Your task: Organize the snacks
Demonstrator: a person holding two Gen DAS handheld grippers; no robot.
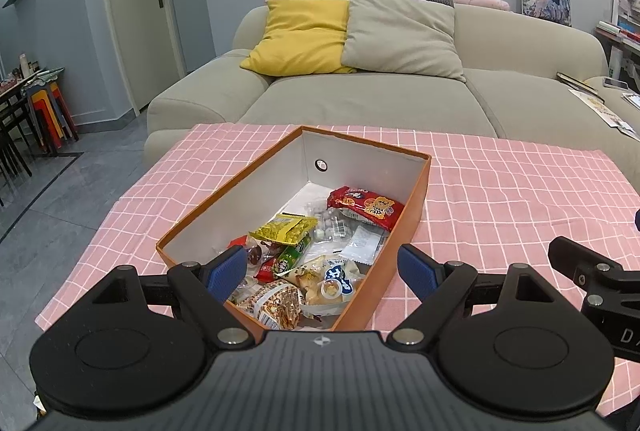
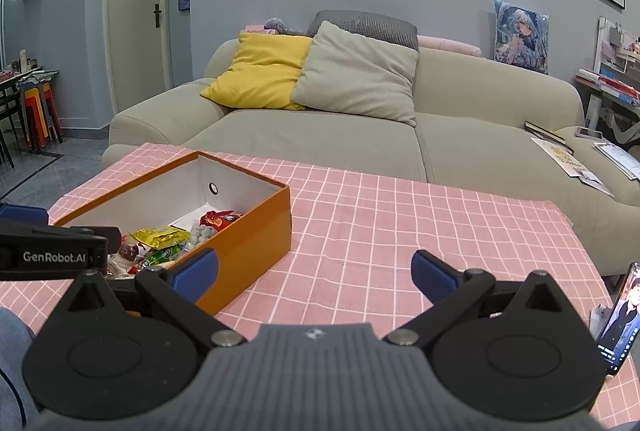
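An orange box [image 1: 418, 191] with a white inside stands on the pink checked tablecloth [image 1: 520, 191]. It holds several snack packets: a red packet [image 1: 366, 207], a yellow packet [image 1: 286, 229], a green one [image 1: 292, 258] and pale packets near the front. My left gripper [image 1: 322, 273] hangs open over the box's near end, nothing between its blue pads. In the right wrist view the same orange box [image 2: 256, 227] lies to the left. My right gripper [image 2: 314, 277] is open above the bare cloth [image 2: 400, 223], right of the box. The left gripper's body [image 2: 52, 251] shows at the left edge.
A grey-green sofa [image 1: 360, 99] with a yellow cushion [image 1: 300, 35] and a beige cushion [image 1: 400, 35] stands behind the table. A phone [image 2: 620, 323] leans upright at the table's right edge. Stacked stools [image 1: 48, 119] stand at far left.
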